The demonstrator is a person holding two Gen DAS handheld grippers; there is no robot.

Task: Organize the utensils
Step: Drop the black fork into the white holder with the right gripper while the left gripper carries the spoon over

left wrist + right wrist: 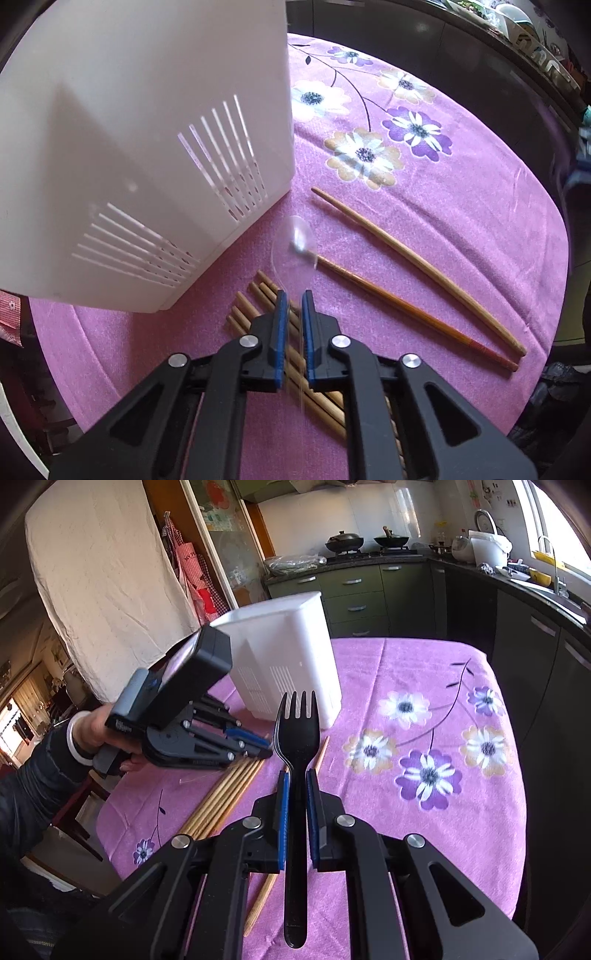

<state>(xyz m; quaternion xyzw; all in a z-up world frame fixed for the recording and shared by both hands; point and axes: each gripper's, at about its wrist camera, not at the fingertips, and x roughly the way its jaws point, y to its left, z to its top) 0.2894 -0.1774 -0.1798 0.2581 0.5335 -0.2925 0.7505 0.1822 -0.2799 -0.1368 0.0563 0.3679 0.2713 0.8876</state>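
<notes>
My right gripper (296,775) clamps a black fork (296,734), tines up, above the cloth (424,830). My left gripper (294,297) pinches a clear spoon (293,242) beside the white caddy (140,147), over bamboo chopsticks (255,295).

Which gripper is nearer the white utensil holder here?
Left. The left gripper sits beside the white utensil holder; the right gripper, clamping the black fork, is farther back.
</notes>
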